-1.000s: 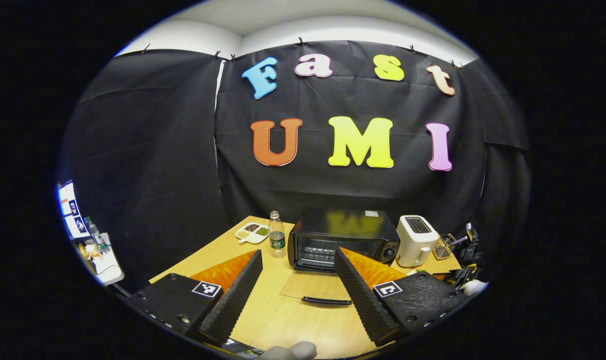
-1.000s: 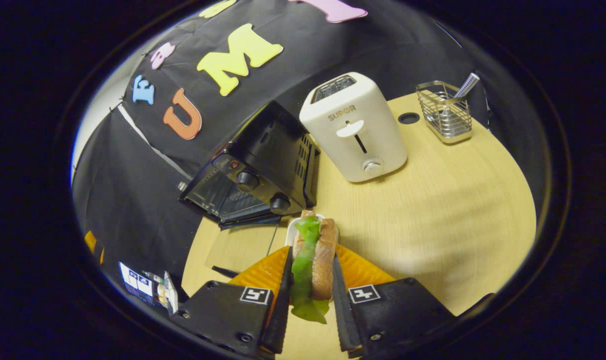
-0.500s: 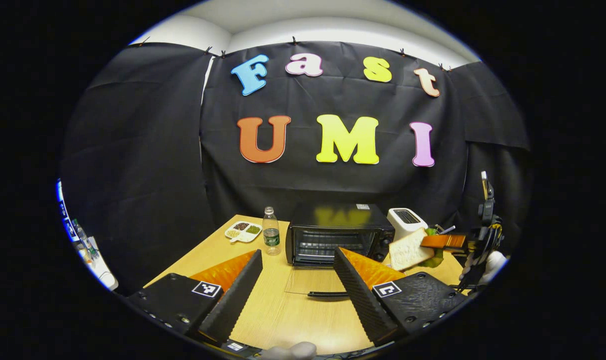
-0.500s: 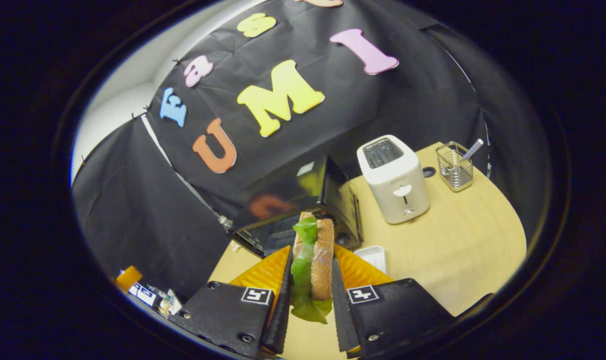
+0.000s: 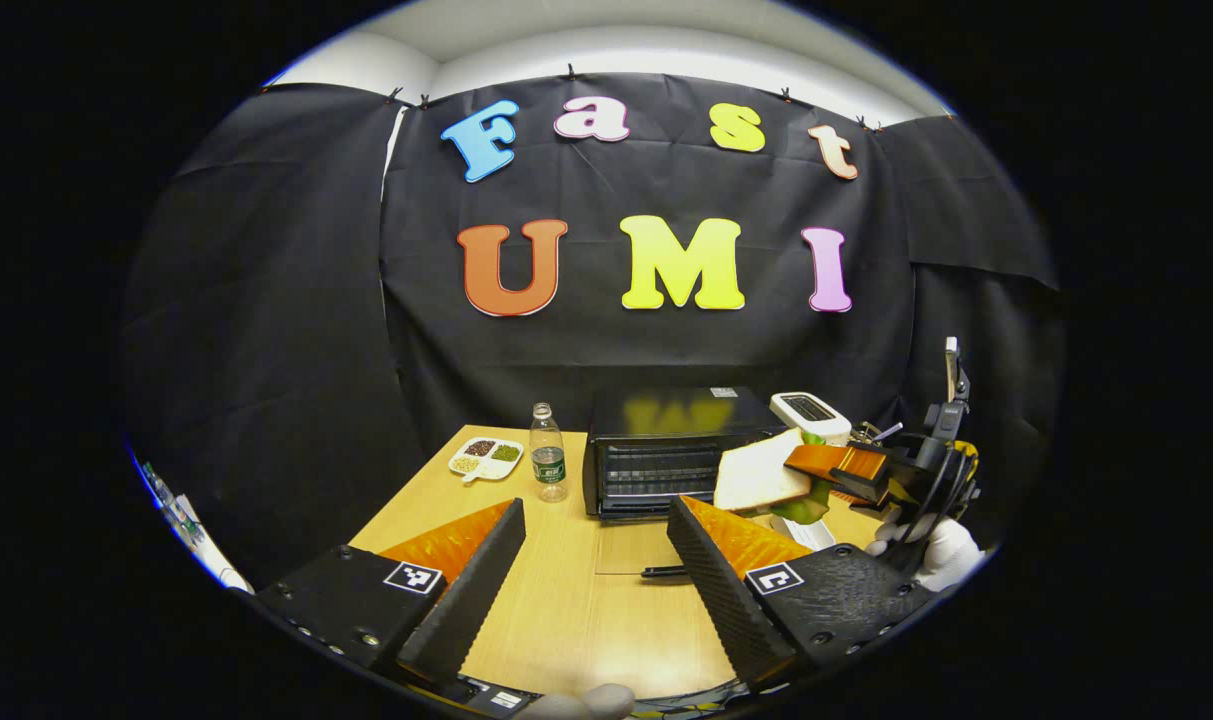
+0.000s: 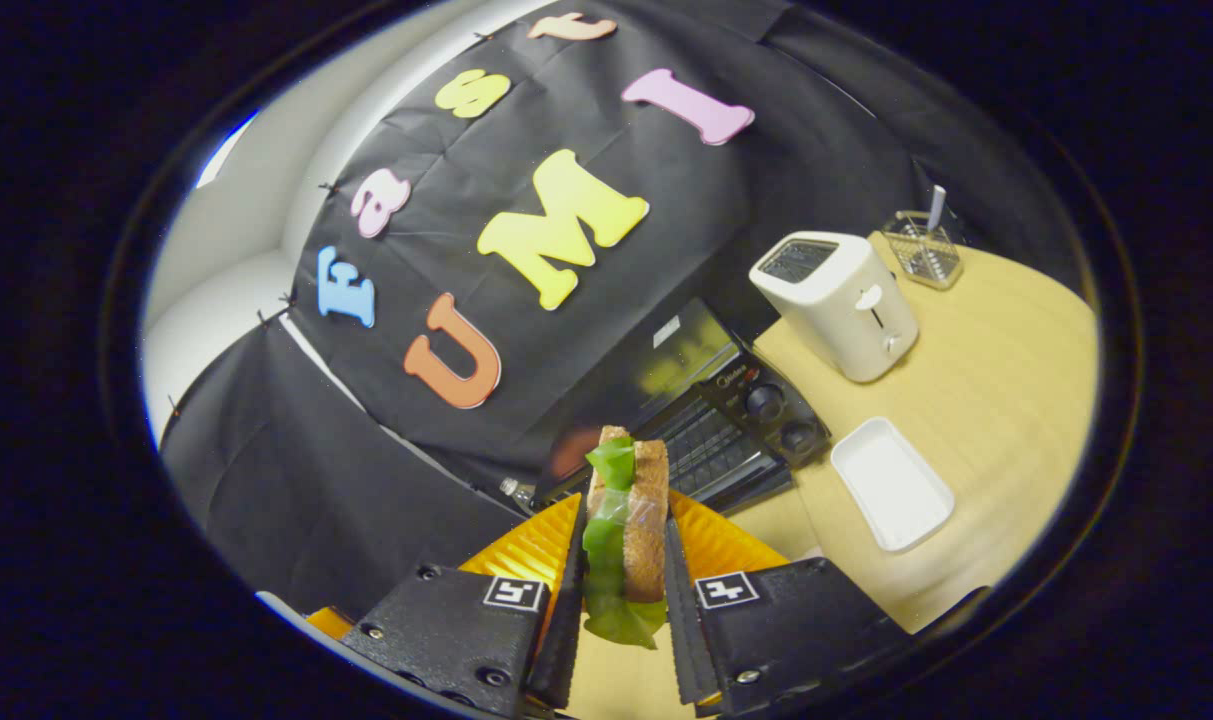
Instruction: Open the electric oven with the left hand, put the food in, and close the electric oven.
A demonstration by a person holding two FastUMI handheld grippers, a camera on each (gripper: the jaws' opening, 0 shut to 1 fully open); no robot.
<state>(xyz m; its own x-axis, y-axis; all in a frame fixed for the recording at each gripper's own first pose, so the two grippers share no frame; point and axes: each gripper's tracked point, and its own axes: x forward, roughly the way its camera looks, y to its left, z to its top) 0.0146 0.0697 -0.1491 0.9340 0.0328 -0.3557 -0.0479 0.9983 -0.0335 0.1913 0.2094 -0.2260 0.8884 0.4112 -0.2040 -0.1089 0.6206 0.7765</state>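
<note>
Sandwich (image 6: 626, 520): soft, light, squashable; I hold it gently by its flat faces.
Right gripper (image 6: 621, 600): grasping it.
Left gripper (image 5: 596, 570): released.

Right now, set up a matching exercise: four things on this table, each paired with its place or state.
Things:
1. sandwich
2. oven door
3. white tray
4. water bottle

Places or states:
A. folded down flat
B. empty, on the table
C. held in the right gripper
D. upright, left of the oven

Pairs: 1-C, 2-A, 3-B, 4-D
</note>
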